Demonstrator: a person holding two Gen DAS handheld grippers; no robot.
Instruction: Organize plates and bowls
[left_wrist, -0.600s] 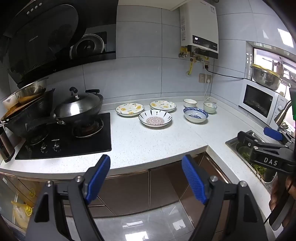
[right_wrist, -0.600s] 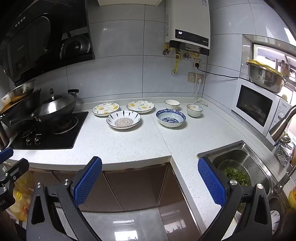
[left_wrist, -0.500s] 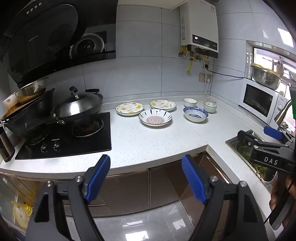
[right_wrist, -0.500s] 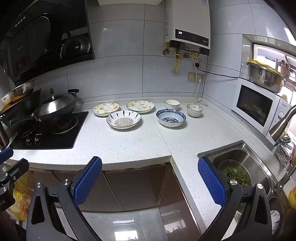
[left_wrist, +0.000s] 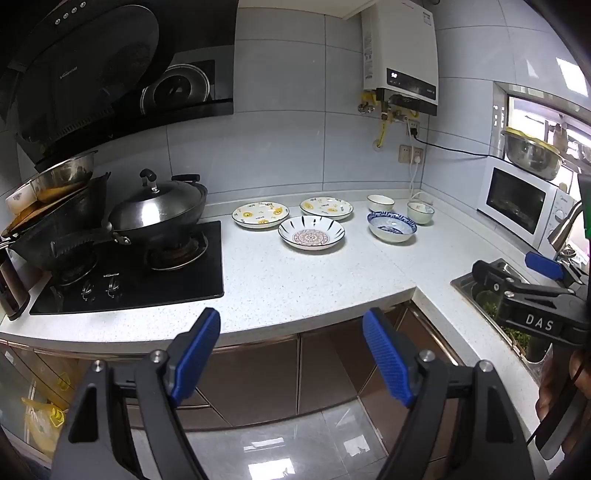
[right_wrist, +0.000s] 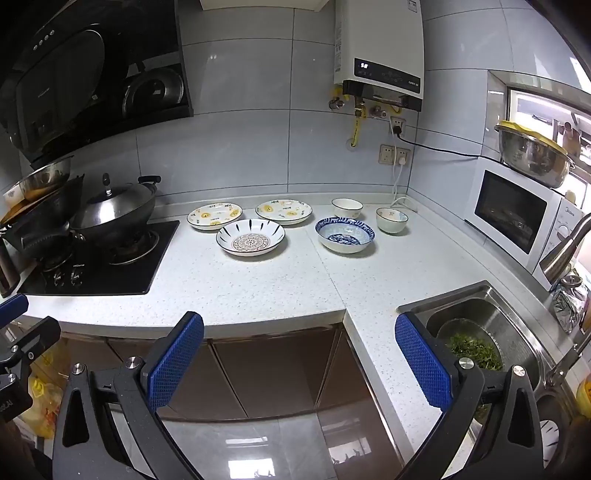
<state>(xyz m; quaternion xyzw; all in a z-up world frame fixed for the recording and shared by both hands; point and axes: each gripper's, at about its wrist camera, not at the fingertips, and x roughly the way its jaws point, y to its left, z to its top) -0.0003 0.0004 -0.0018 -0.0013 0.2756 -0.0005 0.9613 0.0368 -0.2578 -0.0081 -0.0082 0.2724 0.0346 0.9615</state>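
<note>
dishes far across the counter, both grippers held back and empty

the left gripper (left_wrist: 291, 343) and the right gripper (right_wrist: 299, 354) both hang out in front of the counter edge, over the floor, with their blue pads spread wide and nothing between them. neither is touching anything.

the dishes sit in a loose group toward the back wall of the white counter (left_wrist: 314, 280), well apart from both grippers. two yellow-flowered plates (left_wrist: 260, 214) (left_wrist: 326, 207) lie side by side nearest the wall, a patterned shallow dish (left_wrist: 311, 232) just in front of them, a blue bowl (right_wrist: 344, 234) to its right, and two small bowls (right_wrist: 347, 207) (right_wrist: 392, 219) behind that, near the corner.

everything lies straight ahead of and above the jaws in both views, so the coming move is likely a forward reach over the counter edge. the plates sit left of centre, closer to the stove (left_wrist: 125, 273), which favours the left gripper; the bowls sit toward the corner and the sink (right_wrist: 476, 314), which favours the right. the dishes are round and flat on the counter, so a grip would probably have to take a rim edge-on.

nothing is stacked yet; the task looks barely begun.
</note>
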